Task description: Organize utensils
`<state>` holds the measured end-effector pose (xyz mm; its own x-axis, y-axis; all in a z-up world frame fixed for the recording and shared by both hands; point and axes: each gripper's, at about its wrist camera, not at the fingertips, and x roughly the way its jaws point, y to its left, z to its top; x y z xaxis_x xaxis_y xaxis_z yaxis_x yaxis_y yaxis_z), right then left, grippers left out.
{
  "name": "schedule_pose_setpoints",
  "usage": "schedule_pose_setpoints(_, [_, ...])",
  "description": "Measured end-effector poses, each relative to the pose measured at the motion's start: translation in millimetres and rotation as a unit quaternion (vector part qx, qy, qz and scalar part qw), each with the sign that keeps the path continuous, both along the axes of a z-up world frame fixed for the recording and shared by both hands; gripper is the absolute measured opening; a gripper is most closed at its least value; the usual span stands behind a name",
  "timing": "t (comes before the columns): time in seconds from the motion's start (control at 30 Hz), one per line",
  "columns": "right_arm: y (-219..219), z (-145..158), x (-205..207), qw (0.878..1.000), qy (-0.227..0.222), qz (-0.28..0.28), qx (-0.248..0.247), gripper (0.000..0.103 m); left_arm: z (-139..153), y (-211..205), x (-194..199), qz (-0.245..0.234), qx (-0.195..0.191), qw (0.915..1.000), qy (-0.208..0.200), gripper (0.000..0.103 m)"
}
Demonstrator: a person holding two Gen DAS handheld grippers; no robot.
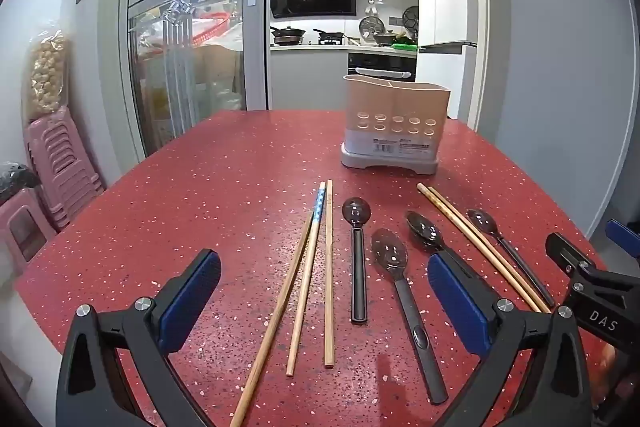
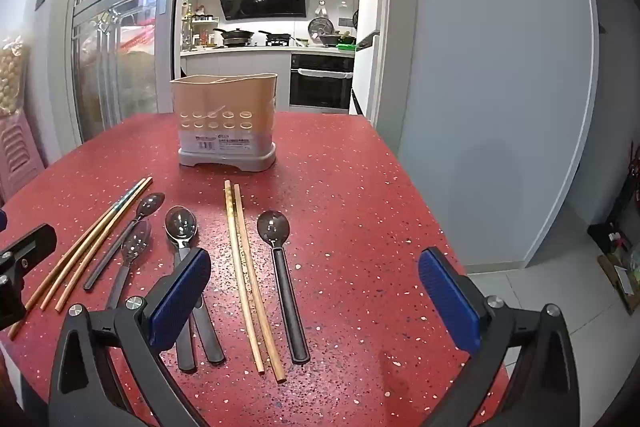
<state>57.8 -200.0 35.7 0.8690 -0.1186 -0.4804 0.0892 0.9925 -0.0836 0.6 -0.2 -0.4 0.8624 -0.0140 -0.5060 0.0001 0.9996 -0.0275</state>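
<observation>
Utensils lie in a row on the red table [image 1: 160, 211]: chopsticks [image 1: 308, 275] and dark spoons [image 1: 358, 259] rest below and between the wide-open, empty left gripper [image 1: 324, 299] and right gripper [image 2: 314, 301]. Farther back stands the beige utensil holder [image 1: 394, 123].

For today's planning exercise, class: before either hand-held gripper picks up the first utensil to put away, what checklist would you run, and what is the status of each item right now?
1. Left hand-held gripper open and holding nothing: ok.
2. Right hand-held gripper open and holding nothing: ok.
3. Utensil holder standing upright on the red table: ok.
4. Holder compartments free to take utensils: cannot tell; their insides are mostly hidden.
5. Three loose chopsticks, chopstick pair and four spoons, including the rightmost spoon, lying flat and within view: ok.
6. Middle spoon easy to grasp alone: not ok; its handle lies close against a neighbouring spoon's.
</observation>
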Motion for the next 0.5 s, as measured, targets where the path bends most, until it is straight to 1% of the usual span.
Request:
schedule_pose_setpoints(0.1, [0.2, 0.2, -0.7, 1.000, -0.002, 0.000, 0.004, 0.103, -0.3, -0.6, 1.2, -0.011, 0.002, 0.9999, 0.004, 0.103])
schedule_pose_setpoints(0.23, [-1.8, 0.1, 3.4, 1.000, 0.001, -0.002, 0.004, 0.103, 1.7, -6.5, 1.5, -0.009, 0.014, 0.9999, -0.005, 0.103])
schedule_pose_setpoints(0.33, [-4.5, -2.3, -1.8, 1.000, -0.002, -0.002, 0.002, 0.103, -1.4, -1.6, -2.9, -0.011, 0.008, 0.9999, -0.008, 0.103])
schedule_pose_setpoints(0.5, [3.5, -3.3, -1.6, 1.000, 0.001, -0.006, -0.006, 0.103, -2.3, -7.5, -2.8, -0.010, 0.011, 0.9999, -0.005, 0.103])
